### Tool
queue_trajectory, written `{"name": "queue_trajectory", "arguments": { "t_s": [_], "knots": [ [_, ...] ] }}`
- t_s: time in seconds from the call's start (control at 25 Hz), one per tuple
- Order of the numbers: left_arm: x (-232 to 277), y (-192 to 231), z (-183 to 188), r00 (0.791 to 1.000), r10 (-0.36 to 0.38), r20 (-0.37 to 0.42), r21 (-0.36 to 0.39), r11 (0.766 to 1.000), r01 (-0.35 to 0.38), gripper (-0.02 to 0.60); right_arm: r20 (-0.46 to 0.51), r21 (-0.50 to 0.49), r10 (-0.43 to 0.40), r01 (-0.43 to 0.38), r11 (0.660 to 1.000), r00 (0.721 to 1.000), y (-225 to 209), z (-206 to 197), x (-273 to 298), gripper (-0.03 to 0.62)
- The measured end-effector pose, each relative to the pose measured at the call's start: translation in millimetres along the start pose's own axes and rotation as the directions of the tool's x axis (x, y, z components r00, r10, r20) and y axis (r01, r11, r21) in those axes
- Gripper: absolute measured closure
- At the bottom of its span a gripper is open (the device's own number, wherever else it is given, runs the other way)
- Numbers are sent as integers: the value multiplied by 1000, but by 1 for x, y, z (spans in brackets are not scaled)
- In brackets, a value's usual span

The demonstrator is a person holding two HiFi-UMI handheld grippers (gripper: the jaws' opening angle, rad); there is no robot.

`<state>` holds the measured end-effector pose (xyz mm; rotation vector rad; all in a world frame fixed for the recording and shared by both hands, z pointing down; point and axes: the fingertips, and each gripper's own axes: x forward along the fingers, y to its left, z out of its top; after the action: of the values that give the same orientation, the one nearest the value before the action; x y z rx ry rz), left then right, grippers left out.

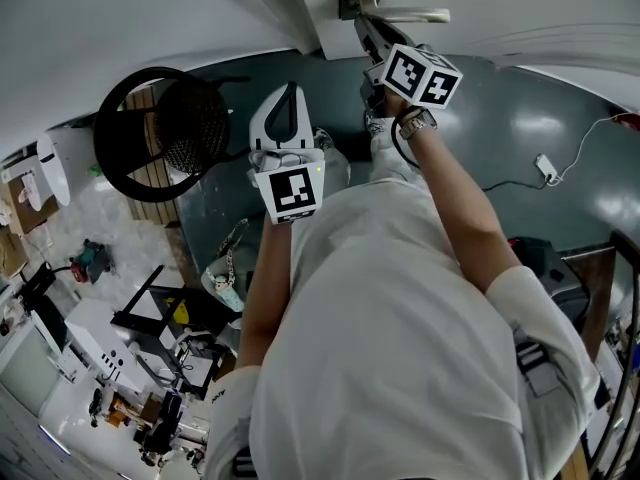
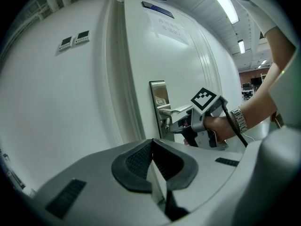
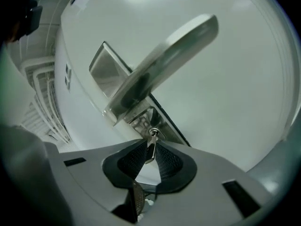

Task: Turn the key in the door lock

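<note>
A small silver key [image 3: 150,149] sits in the cylinder under the steel lever handle [image 3: 160,65] on the white door [image 2: 141,55]. My right gripper [image 3: 152,146] has its pad tips closed on the key's bow. In the left gripper view that right gripper [image 2: 178,127] reaches the steel lock plate [image 2: 159,105] just below the handle [image 2: 182,110]. In the head view it [image 1: 364,23] points at the door under the handle [image 1: 405,14]. My left gripper [image 2: 151,149] is shut with nothing in it and hangs back from the door, left of the right arm [image 1: 290,90].
A black round mesh chair [image 1: 165,133] stands on the floor to the left. A cluttered bench [image 1: 110,368] fills the lower left. A white cable with an adapter [image 1: 545,168] lies on the floor at right. Wall switches [image 2: 74,39] sit left of the door frame.
</note>
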<state>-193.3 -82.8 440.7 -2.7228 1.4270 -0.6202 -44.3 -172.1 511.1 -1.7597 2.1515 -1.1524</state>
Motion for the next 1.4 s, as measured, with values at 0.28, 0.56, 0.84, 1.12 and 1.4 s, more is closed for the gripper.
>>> {"name": "queue_trajectory", "arguments": {
  "t_s": [0.28, 0.56, 0.84, 1.12, 1.4],
  "knots": [
    [-12, 6, -11, 1000, -6, -1, -10, 1000, 6, 572, 0, -147, -134, 133, 980, 991, 2, -2, -1, 542],
    [-27, 22, -18, 1000, 2, 5, -16, 1000, -2, 572, 17, -221, -199, 198, 955, 980, 5, -3, -4, 542],
    [-36, 31, -27, 1000, -8, 12, -25, 1000, 9, 572, 35, -398, -312, 300, 867, 950, 6, -2, -5, 542],
    [-39, 39, -34, 1000, -24, 19, -21, 999, 25, 572, 98, -532, -402, 389, 752, 910, 8, -3, -4, 566],
    [-41, 46, -30, 999, -37, 37, -16, 999, 37, 572, 177, -768, -491, 432, 473, 853, 17, -8, -4, 565]
  ]
}}
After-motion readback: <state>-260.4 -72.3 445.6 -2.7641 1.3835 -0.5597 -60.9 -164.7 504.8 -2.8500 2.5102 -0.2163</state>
